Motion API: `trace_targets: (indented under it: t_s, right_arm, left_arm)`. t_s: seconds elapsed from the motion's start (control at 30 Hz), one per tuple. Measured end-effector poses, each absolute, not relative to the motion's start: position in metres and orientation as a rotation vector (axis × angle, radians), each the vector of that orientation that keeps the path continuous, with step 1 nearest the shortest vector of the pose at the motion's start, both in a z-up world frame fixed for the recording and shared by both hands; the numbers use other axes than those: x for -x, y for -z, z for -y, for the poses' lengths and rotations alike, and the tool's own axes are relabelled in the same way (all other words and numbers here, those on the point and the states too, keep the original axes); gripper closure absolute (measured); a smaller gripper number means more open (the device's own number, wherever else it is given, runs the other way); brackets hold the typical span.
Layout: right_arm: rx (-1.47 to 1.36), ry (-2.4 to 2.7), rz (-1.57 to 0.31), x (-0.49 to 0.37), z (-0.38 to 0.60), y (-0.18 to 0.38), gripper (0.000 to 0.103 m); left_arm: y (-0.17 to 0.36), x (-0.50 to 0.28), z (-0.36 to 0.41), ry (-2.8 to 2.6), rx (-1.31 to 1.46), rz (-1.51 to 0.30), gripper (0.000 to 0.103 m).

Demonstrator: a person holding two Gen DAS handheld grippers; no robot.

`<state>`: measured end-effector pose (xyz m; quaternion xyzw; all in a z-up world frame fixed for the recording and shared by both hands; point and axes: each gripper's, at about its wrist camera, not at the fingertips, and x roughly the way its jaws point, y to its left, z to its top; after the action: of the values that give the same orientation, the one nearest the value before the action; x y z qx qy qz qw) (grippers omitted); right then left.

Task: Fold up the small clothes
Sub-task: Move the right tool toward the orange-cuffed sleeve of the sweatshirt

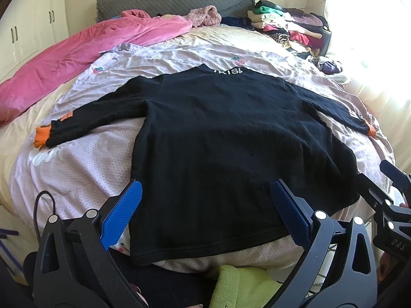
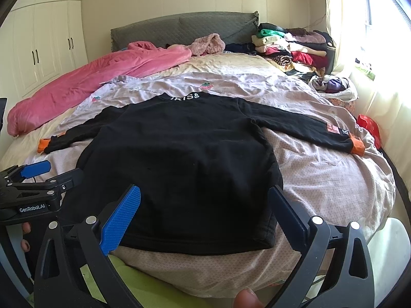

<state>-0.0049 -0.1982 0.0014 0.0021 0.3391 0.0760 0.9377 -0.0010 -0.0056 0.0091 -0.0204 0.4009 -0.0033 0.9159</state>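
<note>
Sleeves of the black long-sleeved top (image 1: 226, 138) lay spread wide, its back up and flat on the bed (image 1: 84, 169), likely smoothed ready for folding. Left gripper (image 1: 205, 215) and right gripper (image 2: 205, 215) hung over the hem, both released, holding nothing.

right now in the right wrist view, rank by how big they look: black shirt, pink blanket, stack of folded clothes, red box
1. black shirt
2. pink blanket, though being farther away makes this unsure
3. stack of folded clothes
4. red box
</note>
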Motion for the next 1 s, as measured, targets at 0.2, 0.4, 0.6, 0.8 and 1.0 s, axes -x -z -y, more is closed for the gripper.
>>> trace_targets:
  t_s: [0.2,0.4,0.6,0.8,1.0]
  right_arm:
    - [-0.019,-0.107,-0.710,-0.003,0.215,0.007,0.004]
    - [-0.035,0.005,-0.760,-0.018,0.250,0.027,0.004]
    - [-0.086,0.123,-0.816,-0.019,0.299,0.048,0.004]
    - [-0.137,0.066,-0.851,-0.017,0.302,0.057,0.005]
    - [-0.118,-0.023,-0.915,-0.032,0.282,0.069,0.053]
  left_arm:
    - [0.014,-0.014,0.004,0.049,0.054,-0.876,0.009]
    - [0.032,-0.035,0.015,0.107,0.028,-0.929,0.009]
    - [0.049,-0.046,0.022,0.143,0.001,-0.958,0.009]
    - [0.058,-0.048,0.022,0.137,0.001,-0.971,0.009]
    - [0.051,-0.053,0.022,0.154,0.017,-0.947,0.009]
